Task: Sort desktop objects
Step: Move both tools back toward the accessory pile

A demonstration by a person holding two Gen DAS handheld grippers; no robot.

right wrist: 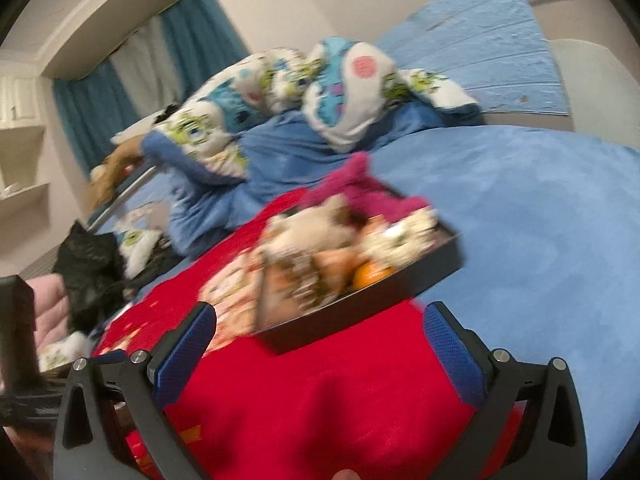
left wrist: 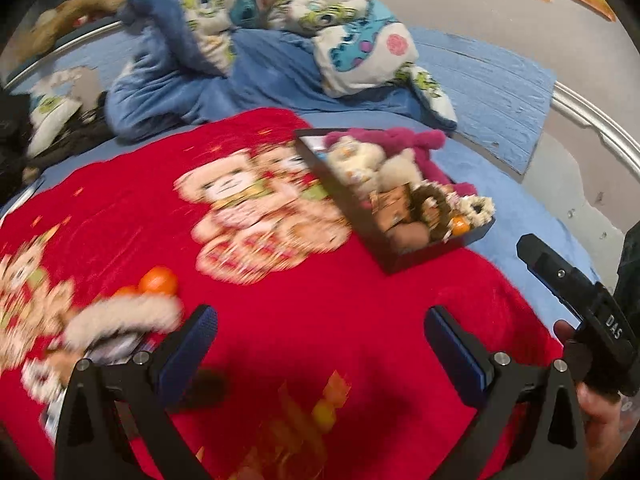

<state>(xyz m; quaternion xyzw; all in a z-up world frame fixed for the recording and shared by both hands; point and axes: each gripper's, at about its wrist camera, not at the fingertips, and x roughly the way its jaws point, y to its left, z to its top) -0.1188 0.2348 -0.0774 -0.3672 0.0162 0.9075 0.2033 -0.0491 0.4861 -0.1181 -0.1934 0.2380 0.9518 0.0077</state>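
A dark tray [left wrist: 404, 258] [right wrist: 352, 312] sits on a red printed cloth [left wrist: 304, 312] [right wrist: 320, 392], filled with plush toys, a magenta fluffy toy [left wrist: 404, 140] and an orange [left wrist: 460, 226] [right wrist: 370, 274]. In the left wrist view an orange ball [left wrist: 159, 280] and a fluffy white-trimmed item [left wrist: 120, 322] lie at the left, blurred. My left gripper [left wrist: 320, 344] hangs open over the cloth, holding nothing. My right gripper [right wrist: 320, 340] is open too, just in front of the tray; its black body [left wrist: 580, 292] shows at the left view's right edge.
The cloth lies on a blue bed [right wrist: 520, 220]. A rumpled cartoon-print quilt [left wrist: 248, 12] [right wrist: 320, 92] is heaped behind. A black bag [right wrist: 86, 264] sits at the bed's left side, with curtains [right wrist: 120, 80] and shelves [right wrist: 20, 160] beyond. A hand [left wrist: 600, 420] holds the right gripper.
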